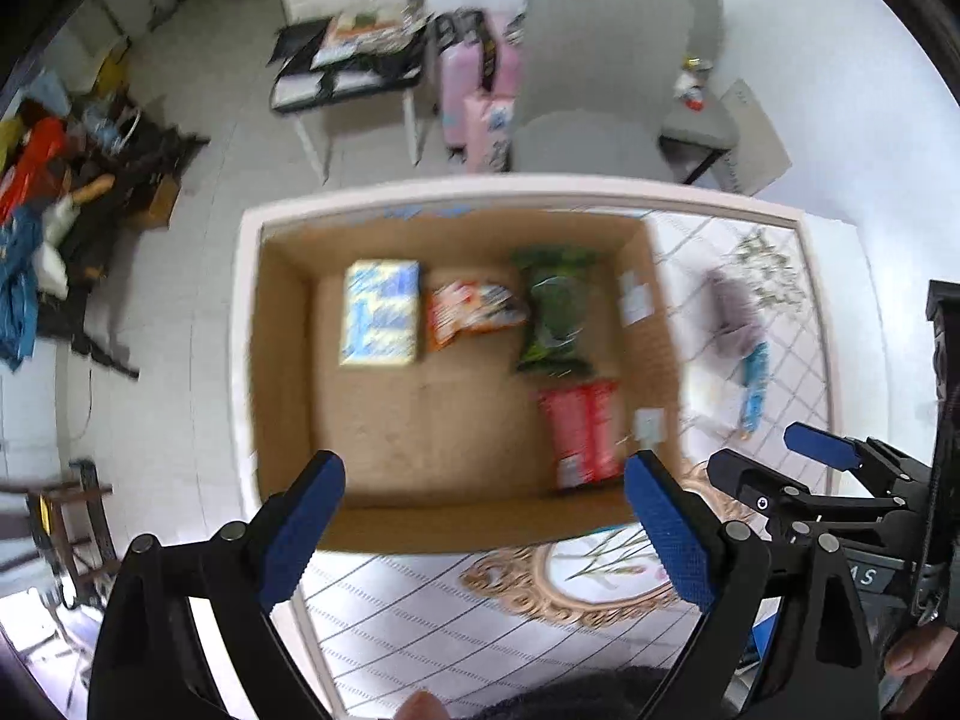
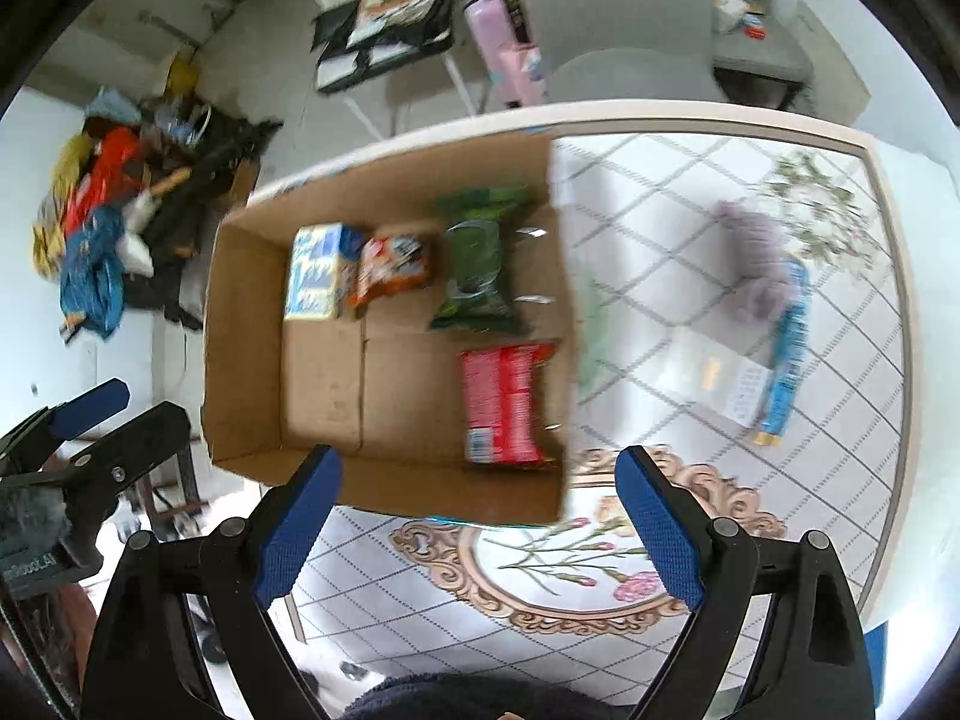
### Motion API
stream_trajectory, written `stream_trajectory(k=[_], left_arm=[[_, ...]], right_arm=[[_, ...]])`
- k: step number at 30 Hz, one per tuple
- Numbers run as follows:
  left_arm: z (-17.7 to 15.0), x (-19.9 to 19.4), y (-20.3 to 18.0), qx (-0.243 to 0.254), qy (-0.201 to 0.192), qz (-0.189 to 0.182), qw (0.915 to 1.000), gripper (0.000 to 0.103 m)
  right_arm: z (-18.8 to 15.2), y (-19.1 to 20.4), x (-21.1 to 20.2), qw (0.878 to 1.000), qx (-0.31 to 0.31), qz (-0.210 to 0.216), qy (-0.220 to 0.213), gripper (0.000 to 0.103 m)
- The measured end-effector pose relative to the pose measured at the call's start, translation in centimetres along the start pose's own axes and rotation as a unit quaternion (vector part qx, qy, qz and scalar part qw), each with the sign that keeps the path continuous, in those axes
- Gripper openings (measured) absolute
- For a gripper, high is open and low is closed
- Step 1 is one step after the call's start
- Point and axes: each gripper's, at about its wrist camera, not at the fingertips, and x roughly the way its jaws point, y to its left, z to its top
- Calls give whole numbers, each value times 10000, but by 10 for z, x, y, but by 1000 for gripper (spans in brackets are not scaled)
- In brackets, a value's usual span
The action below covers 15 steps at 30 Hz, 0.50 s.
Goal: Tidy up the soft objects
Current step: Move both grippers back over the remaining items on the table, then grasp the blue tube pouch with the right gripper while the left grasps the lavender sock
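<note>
Pale tiled floor (image 1: pixel 198 276), grey chair (image 1: pixel 594 78), cluttered folding table (image 1: pixel 354 60), floral tablecloth (image 2: pixel 690 276)

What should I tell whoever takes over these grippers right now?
Left hand-held gripper: open, empty, above the near edge of the cardboard box.
Right hand-held gripper: open, empty, above the box's near right corner.
Done: four packets in the box: blue-white pack, orange packet, green packet, red packet.
Left: a blurred purple soft item and a blue packet lie on the table, right of the box.
</note>
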Motion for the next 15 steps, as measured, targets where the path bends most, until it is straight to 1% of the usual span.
stream_trajectory(k=[2,3,4,5,6,7,9,10,11,13,15], left_arm=[[10,5,-30,133,39,-215,9997,96],[17,12,-46,188,118,-329,9992,96],[22,16,-57,228,173,-385,9988,96],[32,28,-77,317,291,-464,9980,96],[36,34,-88,373,349,-482,9975,96],[44,44,-105,459,412,-458,9970,96],[57,67,-136,614,573,-390,9957,96],[66,85,-155,705,763,-393,9938,96],[73,100,-168,741,911,-387,9923,96],[83,124,-190,819,1114,-261,9900,96],[94,153,-211,931,1366,-175,9861,96]], right_arm=[[2,-34,-12,9995,223,-158,-148,94],[3,-49,-15,9990,311,-241,-188,94],[5,-74,-17,9979,491,-355,-210,94],[8,-91,-17,9968,645,-417,-209,94],[11,-115,-14,9948,855,-513,-193,94],[13,-129,-11,9936,952,-575,-184,94],[22,-167,2,9900,1189,-753,-124,94],[27,-183,12,9883,1288,-816,-30,94],[31,-201,26,9868,1400,-804,91,94],[39,-228,52,9843,1571,-731,325,94],[45,-245,77,9822,1686,-633,539,93]])
